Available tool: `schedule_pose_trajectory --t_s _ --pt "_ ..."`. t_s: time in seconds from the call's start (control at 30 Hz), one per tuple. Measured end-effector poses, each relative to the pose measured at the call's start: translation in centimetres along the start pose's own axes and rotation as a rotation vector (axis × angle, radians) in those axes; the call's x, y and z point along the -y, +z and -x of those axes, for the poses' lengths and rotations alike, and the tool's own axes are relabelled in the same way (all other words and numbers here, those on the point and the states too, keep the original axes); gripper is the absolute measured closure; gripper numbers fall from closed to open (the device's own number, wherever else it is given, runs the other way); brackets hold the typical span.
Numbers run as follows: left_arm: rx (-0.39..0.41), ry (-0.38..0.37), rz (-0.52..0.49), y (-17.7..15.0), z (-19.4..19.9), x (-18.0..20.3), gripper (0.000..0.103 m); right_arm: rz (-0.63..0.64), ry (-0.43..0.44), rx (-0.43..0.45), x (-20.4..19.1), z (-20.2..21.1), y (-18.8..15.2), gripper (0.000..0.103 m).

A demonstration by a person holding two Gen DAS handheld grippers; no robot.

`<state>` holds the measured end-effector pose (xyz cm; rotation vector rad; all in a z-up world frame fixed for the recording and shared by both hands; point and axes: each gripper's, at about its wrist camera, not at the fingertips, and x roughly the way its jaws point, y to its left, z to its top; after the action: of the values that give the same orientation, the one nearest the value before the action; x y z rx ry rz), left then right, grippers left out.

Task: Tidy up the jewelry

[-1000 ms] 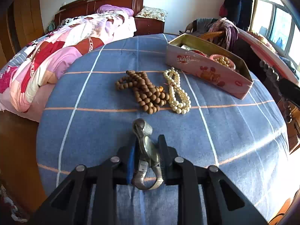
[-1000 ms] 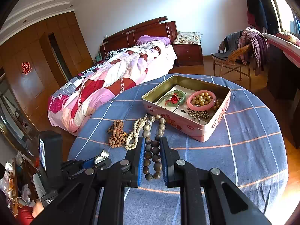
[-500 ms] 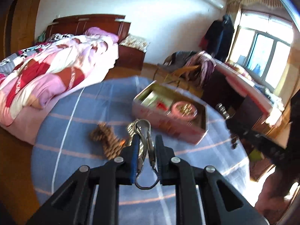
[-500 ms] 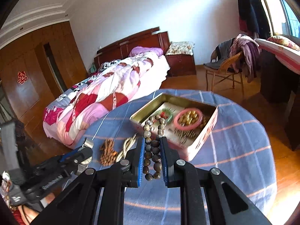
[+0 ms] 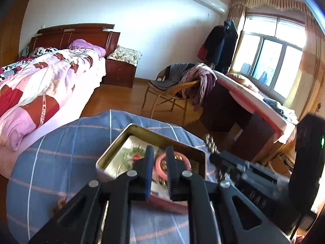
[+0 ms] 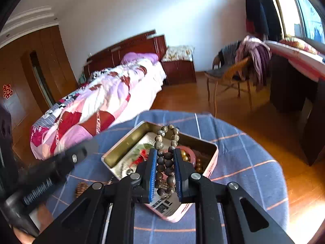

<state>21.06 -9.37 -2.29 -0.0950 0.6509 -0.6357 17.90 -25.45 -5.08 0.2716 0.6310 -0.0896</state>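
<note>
Two claws are held above the tin. The right claw is clamped on a bead string over the tin's 6 o'clock side. The left claw is closing with nothing seen between. A lowering and release into the tin are judged next.

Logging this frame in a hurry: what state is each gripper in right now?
Left gripper: jaws closing, nothing visible between them.
Right gripper: closed on the dark bead string.
</note>
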Motion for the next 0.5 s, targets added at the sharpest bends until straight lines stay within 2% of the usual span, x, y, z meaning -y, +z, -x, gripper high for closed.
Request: schedule_pose_trajectory --t_s 0.1,0.17,0.2,0.23,0.3,0.4,0.5 --pt "-0.037 0.019 -0.028 0.7 -1.3 -0.5 0.089 0.014 0.005 -0.046 0.4 -2.2 -0.3 0.087" --pt "-0.046 0.07 -0.044 1.1 -1.7 -1.4 0.077 0.01 0.015 -0.072 0.6 -3.3 -0.6 0.086" --pt "-0.047 0.09 -0.032 1.1 -1.6 -2.0 0.057 0.007 0.026 -0.091 0.7 -3.9 -0.7 0.086" --pt "-0.047 0.101 -0.02 0.9 -1.4 -2.4 0.03 0.013 0.021 -0.1 0.7 -4.4 -0.8 0.086" --pt "-0.031 0.126 0.018 0.4 -0.6 -3.8 0.012 0.028 -0.004 -0.116 0.7 -5.2 -1.1 0.085" --pt "-0.06 0.16 0.012 -0.8 0.2 -4.9 0.012 -0.008 0.018 -0.128 1.3 -5.8 -1.4 0.076" --pt "-0.114 0.142 -0.022 -2.3 0.3 -4.9 0.012 -0.05 0.04 -0.116 1.6 -5.6 -1.5 0.058"
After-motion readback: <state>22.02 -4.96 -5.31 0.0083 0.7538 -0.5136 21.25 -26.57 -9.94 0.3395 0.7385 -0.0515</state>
